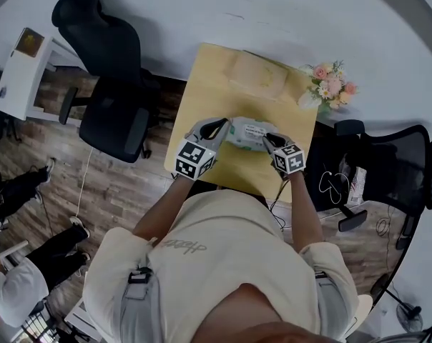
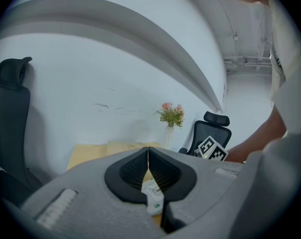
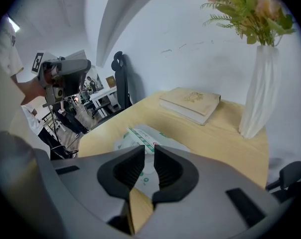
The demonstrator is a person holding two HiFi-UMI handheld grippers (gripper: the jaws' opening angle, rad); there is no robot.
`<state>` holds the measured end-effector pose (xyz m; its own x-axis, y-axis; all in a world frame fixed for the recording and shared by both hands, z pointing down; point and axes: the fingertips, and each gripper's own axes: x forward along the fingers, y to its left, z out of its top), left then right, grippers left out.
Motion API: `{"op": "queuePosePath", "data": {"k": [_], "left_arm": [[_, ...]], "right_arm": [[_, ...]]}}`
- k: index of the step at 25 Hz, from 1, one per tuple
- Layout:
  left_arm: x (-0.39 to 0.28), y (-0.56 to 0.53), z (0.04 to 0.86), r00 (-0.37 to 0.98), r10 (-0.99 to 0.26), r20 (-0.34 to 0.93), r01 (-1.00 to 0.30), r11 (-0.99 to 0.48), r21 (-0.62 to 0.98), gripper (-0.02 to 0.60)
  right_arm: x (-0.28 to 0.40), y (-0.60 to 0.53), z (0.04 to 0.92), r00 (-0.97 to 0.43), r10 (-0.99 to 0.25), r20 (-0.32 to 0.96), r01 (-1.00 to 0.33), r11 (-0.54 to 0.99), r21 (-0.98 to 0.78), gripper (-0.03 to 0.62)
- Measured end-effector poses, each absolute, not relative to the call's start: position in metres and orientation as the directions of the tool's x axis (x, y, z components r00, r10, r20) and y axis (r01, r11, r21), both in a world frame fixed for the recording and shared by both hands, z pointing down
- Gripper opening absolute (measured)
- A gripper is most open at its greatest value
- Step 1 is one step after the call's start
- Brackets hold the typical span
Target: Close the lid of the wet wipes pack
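Yellow table (image 1: 202, 95) by a white wall; wet wipes pack (image 1: 249, 132) lies mid-table, between the two grippers.
Lid state unreadable: gripper bodies cover both pack ends in the head view, and each gripper view shows only a strip of pack. Long axis runs left-right, one end toward each gripper. Left hand-held gripper (image 1: 222, 131): jaw tips together. Right hand-held gripper (image 1: 270, 141): narrow slit, pack behind it.

Wipes pack (image 1: 250, 133) — glossy (perhaps plastic) film
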<state>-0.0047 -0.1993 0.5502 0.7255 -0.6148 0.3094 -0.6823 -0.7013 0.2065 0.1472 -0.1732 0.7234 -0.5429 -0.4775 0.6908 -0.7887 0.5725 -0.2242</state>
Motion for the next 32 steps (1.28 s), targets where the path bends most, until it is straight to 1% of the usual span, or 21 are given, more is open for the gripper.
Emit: {"op": "queuePosePath", "data": {"k": [8, 14, 21, 26, 28, 32], "left_arm": [[-0.020, -0.192, 0.553, 0.717, -0.618, 0.322, -0.690, -0.693, 0.208, 0.018], [-0.030, -0.188, 0.557, 0.708, -0.627, 0.325, -0.701, -0.680, 0.215, 0.018], [-0.036, -0.185, 0.561, 0.707, -0.630, 0.322, -0.704, -0.673, 0.229, 0.018], [-0.041, -0.187, 0.564, 0.700, -0.640, 0.316, -0.712, -0.659, 0.241, 0.018], [-0.043, -0.187, 0.563, 0.699, -0.643, 0.311, -0.713, -0.657, 0.244, 0.018], [-0.047, -0.190, 0.564, 0.694, -0.650, 0.310, -0.719, -0.651, 0.246, 0.018]], "right_arm": [[0.145, -0.160, 0.740, -0.512, -0.465, 0.722, -0.808, 0.547, -0.221, 0.041], [0.147, -0.161, 0.751, -0.485, -0.459, 0.744, -0.834, 0.498, -0.237, 0.041], [0.147, -0.160, 0.766, -0.426, -0.394, 0.814, -0.856, 0.468, -0.221, 0.038], [0.146, -0.161, 0.770, -0.373, -0.362, 0.854, -0.859, 0.482, -0.171, 0.026], [0.144, -0.163, 0.763, -0.368, -0.367, 0.854, -0.858, 0.488, -0.161, 0.003], [0.133, -0.170, 0.750, -0.385, -0.374, 0.844, -0.840, 0.521, -0.153, 0.003]]}}
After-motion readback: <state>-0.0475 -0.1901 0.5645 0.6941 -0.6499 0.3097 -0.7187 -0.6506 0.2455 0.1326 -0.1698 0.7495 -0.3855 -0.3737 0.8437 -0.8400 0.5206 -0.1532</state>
